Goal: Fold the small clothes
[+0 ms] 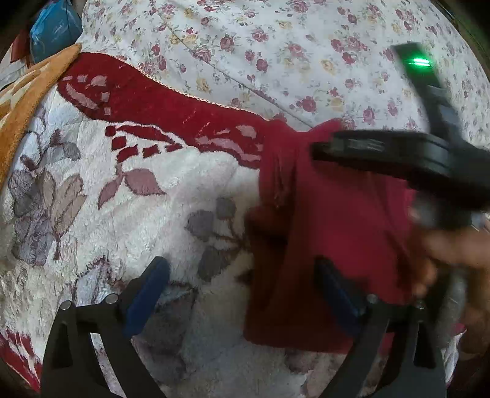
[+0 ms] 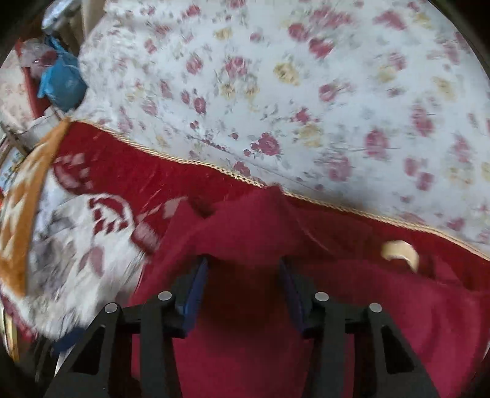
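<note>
1. The task's thing is a small dark red garment of soft knitted cloth point(image 1: 330, 245). It lies on a fluffy white blanket with grey-mauve leaf patterns and a red border point(image 1: 128, 214), close to that border, with its upper part bunched into a ridge.

2. The left gripper point(image 1: 242, 294) stands wide apart and grips nothing. Its left blue pad is over the bare blanket and its right pad is over the edge of the garment.

3. The right gripper point(image 2: 243, 287) is seen in the left wrist view as a black blurred body above the garment. In its own view the jaws stand half apart, with a raised fold of the red cloth point(image 2: 251, 238) just at the tips. The picture is blurred, so I cannot tell if the pads really press on the cloth.

4. My judgement: the folding is in an early or middle stage. The garment is still rumpled, no flat tidy packet is visible, and at least one clean fold and a smoothing are left to do.

5. A small cream curved thing point(image 2: 401, 249) lies on the red cloth; I cannot tell what it is.

6. Behind the blanket there is a white sheet printed with red and yellow roses point(image 1: 275, 46). At the left edge lie an orange patterned textile point(image 1: 27, 101) and a blue bag-like bundle point(image 1: 52, 27).
</note>
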### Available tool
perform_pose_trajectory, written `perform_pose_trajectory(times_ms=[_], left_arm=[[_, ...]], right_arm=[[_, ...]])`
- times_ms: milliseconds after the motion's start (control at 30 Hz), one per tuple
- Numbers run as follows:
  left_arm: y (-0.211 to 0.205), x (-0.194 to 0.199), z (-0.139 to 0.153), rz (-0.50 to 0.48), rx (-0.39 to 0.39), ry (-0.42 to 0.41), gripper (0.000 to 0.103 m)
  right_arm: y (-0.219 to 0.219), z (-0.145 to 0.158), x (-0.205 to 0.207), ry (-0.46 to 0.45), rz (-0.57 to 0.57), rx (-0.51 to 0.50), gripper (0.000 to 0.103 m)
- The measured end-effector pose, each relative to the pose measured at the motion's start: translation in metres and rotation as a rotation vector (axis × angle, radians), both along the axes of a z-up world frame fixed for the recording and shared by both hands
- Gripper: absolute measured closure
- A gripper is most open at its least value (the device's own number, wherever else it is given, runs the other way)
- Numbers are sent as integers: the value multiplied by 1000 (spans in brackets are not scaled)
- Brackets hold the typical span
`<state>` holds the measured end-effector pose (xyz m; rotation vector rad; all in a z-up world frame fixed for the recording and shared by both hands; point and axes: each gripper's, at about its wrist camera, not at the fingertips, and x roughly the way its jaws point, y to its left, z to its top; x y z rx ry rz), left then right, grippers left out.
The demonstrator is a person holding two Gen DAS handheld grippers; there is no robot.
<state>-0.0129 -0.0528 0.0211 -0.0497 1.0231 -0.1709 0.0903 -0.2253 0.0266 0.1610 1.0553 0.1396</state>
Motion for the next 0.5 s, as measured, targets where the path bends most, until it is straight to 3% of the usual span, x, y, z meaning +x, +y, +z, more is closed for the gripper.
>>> perform_pose_trajectory(times_ms=[200,367,500], left_arm=[[-3,4,-2,8,25,-4,4],[-5,4,-3,6,40,-11,3],[-5,2,-3,14,43,-15,3]], right_arm=[[2,-12,17,12,-22,12,50],[-10,11,-6,-17,-16,61,49],[-1,17,-17,-33,10,56,42]])
